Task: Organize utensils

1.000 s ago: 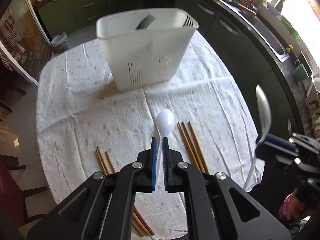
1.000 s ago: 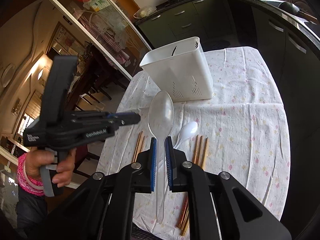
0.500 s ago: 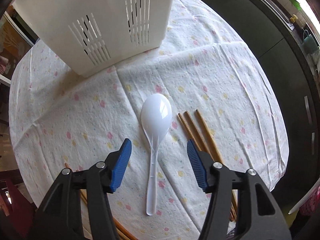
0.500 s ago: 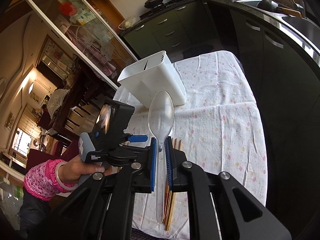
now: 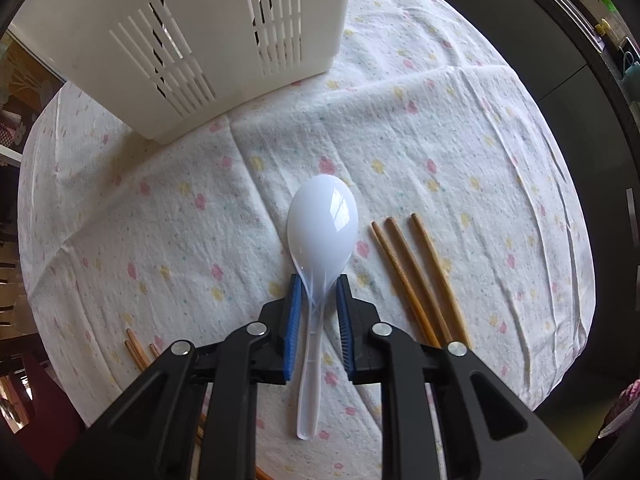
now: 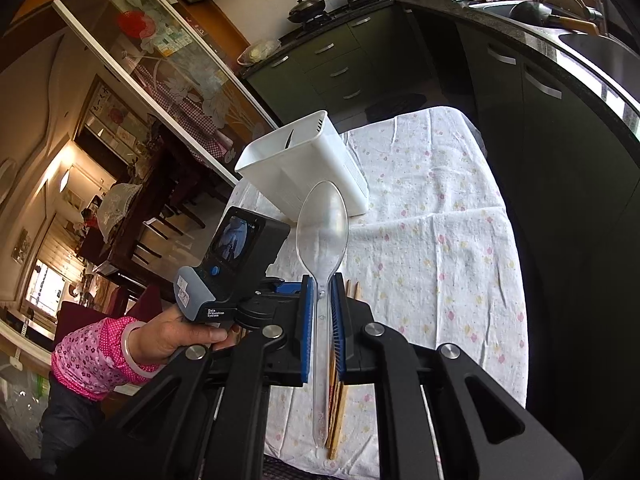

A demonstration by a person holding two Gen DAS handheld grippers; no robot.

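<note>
A white soup spoon lies on the flowered tablecloth. My left gripper is low over it, jaws narrowed around the spoon's neck, pads touching or nearly touching it. My right gripper is shut on a clear plastic spoon and holds it up above the table. The white slotted utensil holder stands beyond the white spoon; it also shows in the right wrist view with a dark utensil inside.
Three wooden chopsticks lie right of the white spoon, more chopsticks at the left. The table edge drops to dark kitchen cabinets on the right. The left gripper's body and the hand show in the right wrist view.
My left gripper opened, came down over the white spoon and its jaws have closed in around the neck. My right gripper, holding the clear spoon, rose and drew back.
</note>
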